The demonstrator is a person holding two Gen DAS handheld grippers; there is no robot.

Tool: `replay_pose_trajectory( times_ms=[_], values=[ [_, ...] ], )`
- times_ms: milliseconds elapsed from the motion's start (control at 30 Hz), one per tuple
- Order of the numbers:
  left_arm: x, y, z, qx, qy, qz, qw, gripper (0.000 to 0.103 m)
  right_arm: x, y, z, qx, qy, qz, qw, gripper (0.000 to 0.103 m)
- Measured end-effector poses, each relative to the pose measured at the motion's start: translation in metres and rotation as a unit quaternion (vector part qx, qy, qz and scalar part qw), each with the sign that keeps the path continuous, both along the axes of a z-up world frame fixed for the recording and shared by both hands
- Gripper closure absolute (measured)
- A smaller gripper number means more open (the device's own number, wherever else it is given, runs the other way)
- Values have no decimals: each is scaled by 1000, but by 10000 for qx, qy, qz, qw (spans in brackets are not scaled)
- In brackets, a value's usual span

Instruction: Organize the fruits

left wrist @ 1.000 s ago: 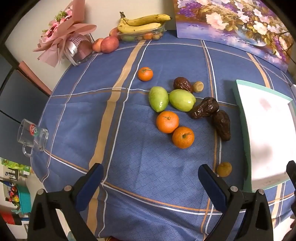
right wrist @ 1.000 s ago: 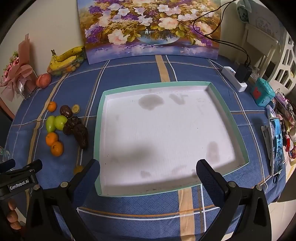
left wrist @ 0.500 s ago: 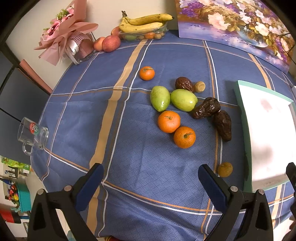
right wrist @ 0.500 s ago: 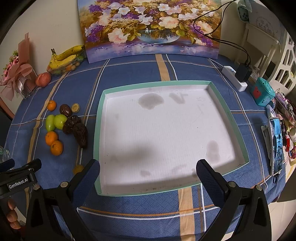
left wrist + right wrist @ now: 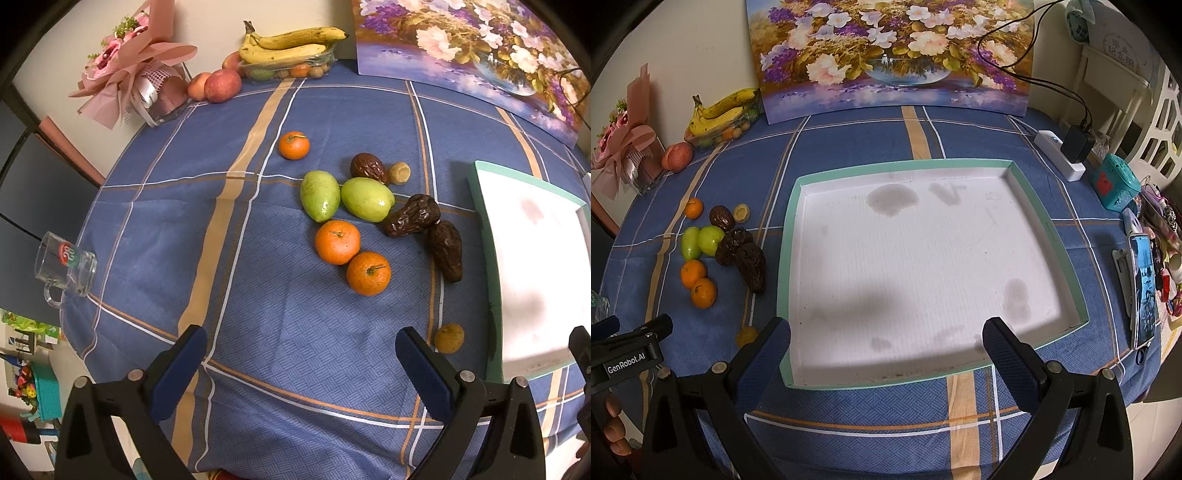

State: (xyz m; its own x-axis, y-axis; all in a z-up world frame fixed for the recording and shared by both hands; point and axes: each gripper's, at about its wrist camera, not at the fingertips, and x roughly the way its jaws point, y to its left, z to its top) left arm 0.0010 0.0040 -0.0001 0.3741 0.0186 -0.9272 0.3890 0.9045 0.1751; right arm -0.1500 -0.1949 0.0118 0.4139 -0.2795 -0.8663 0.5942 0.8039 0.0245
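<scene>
Left gripper (image 5: 295,354) hovers low over the near edge of the blue plaid tablecloth (image 5: 155,206), jaws spread wide, nothing between them. Just beyond its right finger sits a small brownish-yellow fruit (image 5: 448,338), alone, close to the tray's left rim. Right gripper (image 5: 886,343) hangs over the near end of the tray (image 5: 785,266), jaws likewise released and empty; the tray's white floor is stained in patches and carries no fruit.

Moving out on the left: two oranges touching, the near orange (image 5: 368,273) and the middle orange (image 5: 337,242). Right of them, a dark wrinkled fruit (image 5: 445,249) lies lengthwise near the tray, meeting a second dark fruit (image 5: 412,216) end to end. Behind the oranges, two green fruits side by side: left green fruit (image 5: 320,195), right green fruit (image 5: 367,199). Further back, a third dark fruit (image 5: 368,168) with a small tan fruit (image 5: 400,172) just beside it, and a lone far orange (image 5: 294,145) off to the left.

At the left table edge, a glass mug (image 5: 66,264). Far end: a pink bouquet (image 5: 136,77), two apples (image 5: 216,85), bananas (image 5: 291,46) atop a clear container, and a flower painting (image 5: 894,55) leaning on the wall. Far right, a power strip (image 5: 1060,155) and a phone (image 5: 1143,288).
</scene>
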Motion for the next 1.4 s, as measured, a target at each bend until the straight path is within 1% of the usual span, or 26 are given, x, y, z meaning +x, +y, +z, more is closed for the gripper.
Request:
replay_pose_trajectory(
  times_ms=[567, 933, 1200, 1333, 1400],
  values=[
    [0, -2, 1, -23, 7, 7, 10000, 0, 1, 1, -1, -6, 4, 9, 10000, 0],
    [0, -2, 3, -130, -2, 49, 9999, 0, 2, 1, -2, -3, 14, 13, 10000, 0],
    [3, 0, 3, -288, 41, 60, 9996, 0, -2, 2, -5, -14, 16, 29, 10000, 0],
    [5, 3, 4, -446, 36, 77, 9990, 0, 0, 3, -4, -19, 32, 64, 10000, 0],
    [7, 5, 6, -537, -32, 107, 9985, 0, 3, 3, -4, -3, 6, 103, 9999, 0]
  ],
)
